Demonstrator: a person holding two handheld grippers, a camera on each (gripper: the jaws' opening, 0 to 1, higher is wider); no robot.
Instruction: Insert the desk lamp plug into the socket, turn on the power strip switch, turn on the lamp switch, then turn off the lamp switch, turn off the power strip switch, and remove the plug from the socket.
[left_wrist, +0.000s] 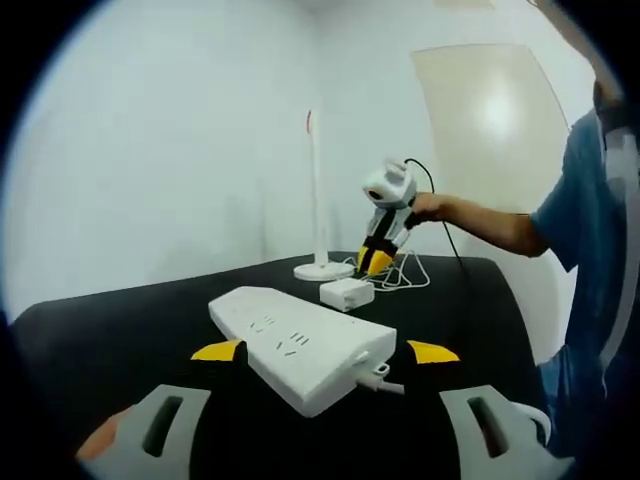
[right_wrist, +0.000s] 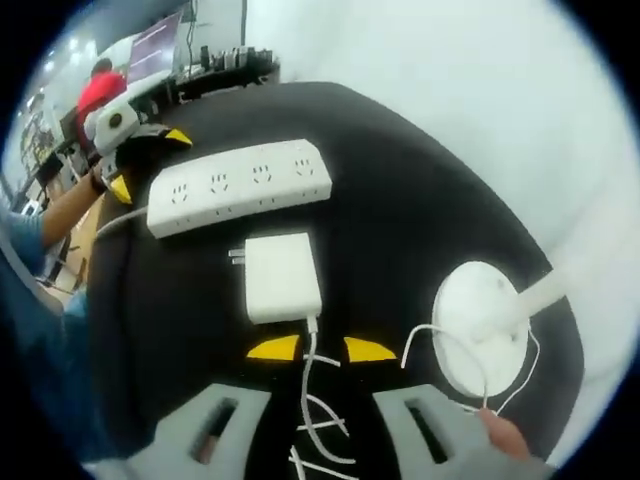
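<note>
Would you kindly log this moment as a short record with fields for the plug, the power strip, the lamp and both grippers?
plug adapter: lying flat on the black table, unplugged, prongs toward the strip
power strip: sockets empty, beside the adapter without touching it
lamp base: round, white, upright stem, right of the adapter
cable: runs from the adapter between the right jaws
left gripper: open, jaws either side of the strip end
right gripper: open, just behind the adapter
</note>
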